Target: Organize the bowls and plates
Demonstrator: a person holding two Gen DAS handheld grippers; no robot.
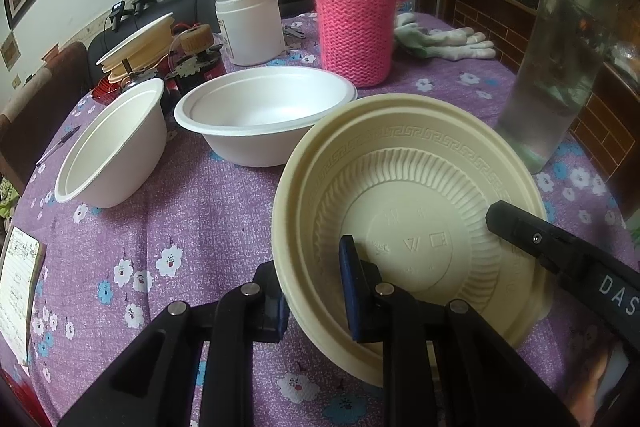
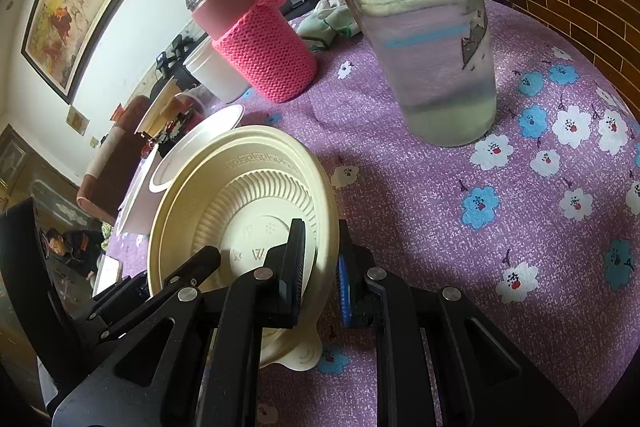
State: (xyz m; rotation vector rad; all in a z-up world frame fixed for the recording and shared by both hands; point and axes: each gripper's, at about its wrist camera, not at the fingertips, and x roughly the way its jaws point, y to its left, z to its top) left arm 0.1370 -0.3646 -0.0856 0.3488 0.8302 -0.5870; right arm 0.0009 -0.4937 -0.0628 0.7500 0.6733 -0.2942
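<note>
The cream ribbed plastic plate [image 1: 404,203] hides its own lower rim behind the black left gripper [image 1: 314,291], and the embossed marks at its centre are too faint to read. In the right wrist view the same plate covers most of the 2 white foam bowls [image 2: 192,147] toward the table's far edge. The tall clear glass jar with a mint lid [image 1: 560,67] blurs whatever sits inside it, and the right wrist view cuts off its top. White lettering on the right gripper [image 1: 618,293] runs out of frame after 3 letters. The handwritten notepad [image 1: 18,291] at the table's left edge is cropped and unreadable.
</note>
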